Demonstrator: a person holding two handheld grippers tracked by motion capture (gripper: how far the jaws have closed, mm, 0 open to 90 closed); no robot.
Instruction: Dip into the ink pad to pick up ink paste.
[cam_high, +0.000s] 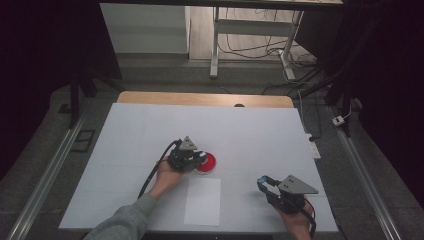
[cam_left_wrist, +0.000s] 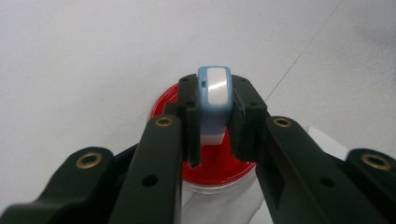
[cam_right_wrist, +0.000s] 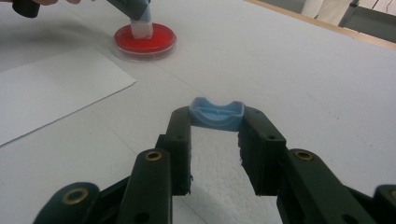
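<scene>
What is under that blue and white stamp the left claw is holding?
Under the stamp sits a round red ink pad in a clear dish on the white table. The stamp's base and jaws cover the pad's middle.

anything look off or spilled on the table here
Nothing spilled. The blue-and-white stamp, clamped in the left gripper, sits in the round red ink pad. The right gripper holds the separate blue plastic cap. The white paper sheet lies flat.
</scene>
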